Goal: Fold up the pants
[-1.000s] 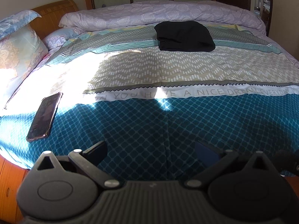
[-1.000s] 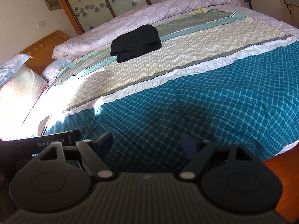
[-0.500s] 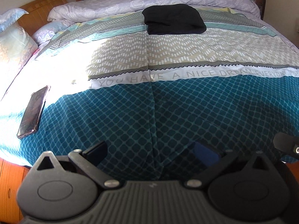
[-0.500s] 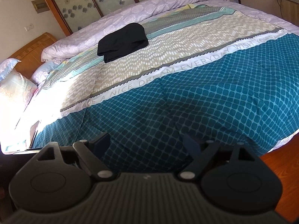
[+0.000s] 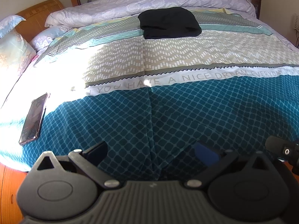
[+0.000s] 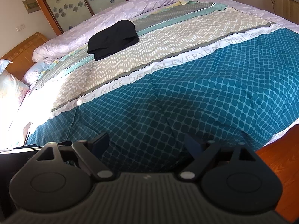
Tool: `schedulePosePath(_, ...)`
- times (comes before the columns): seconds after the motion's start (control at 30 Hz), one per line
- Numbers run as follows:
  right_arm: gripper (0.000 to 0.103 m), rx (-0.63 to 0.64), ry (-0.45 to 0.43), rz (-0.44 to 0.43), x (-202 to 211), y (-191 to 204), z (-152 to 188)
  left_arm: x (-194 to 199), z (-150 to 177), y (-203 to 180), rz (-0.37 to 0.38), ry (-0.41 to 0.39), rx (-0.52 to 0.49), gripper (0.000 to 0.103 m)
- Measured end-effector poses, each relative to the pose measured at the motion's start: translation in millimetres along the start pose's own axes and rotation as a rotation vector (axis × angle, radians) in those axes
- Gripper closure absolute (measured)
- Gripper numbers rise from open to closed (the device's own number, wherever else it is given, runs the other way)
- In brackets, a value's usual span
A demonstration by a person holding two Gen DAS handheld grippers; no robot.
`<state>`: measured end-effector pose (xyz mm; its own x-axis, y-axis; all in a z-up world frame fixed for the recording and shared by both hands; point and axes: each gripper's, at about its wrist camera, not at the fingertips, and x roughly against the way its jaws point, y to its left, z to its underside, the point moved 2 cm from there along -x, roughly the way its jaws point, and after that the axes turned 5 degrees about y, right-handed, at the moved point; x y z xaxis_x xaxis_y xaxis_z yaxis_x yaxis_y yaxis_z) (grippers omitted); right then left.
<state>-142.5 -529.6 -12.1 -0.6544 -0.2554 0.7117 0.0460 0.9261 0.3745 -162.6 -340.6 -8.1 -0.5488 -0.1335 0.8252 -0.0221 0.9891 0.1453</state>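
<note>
folded black pants (image 5: 169,23): far across bed (image 5: 186,112) | left claw (image 5: 151,152): spread, empty | right claw (image 6: 147,144): spread, empty, over bed's near edge

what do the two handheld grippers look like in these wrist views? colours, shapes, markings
Both match: a matte dark-grey ribbed body, two teardrop housings with round discs, and black linkage arms on silver rivets. Left gripper has one black finger and one blue pad. Right gripper looks the same. No cables, hands or sleeves visible.
</note>
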Motion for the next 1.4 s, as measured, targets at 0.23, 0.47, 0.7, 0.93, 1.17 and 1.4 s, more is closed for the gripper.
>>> schedulePosePath(0.23,0.013,-0.004,0.006,0.003,-1,-1,0,-3,-1,4,-0.018,0.008,0.012,0.0)
schedulePosePath(0.47,0.013,-0.004,0.016,-0.002,-2,0,0,-6,-1,8,-0.036,0.016,0.023,0.0)
schedulePosePath(0.7,0.013,-0.003,0.018,-0.006,-2,0,1,-5,-1,8,-0.04,0.012,0.024,0.0)
schedulePosePath(0.93,0.013,0.0,0.019,-0.012,-2,1,1,-1,-2,9,-0.058,-0.01,0.018,0.0)
schedulePosePath(1.17,0.013,-0.002,0.022,-0.011,-2,2,2,0,-3,10,-0.101,-0.032,0.001,0.0)
schedulePosePath(1.4,0.013,-0.007,0.03,-0.014,-3,0,2,-4,-3,12,-0.088,-0.007,0.009,0.0)
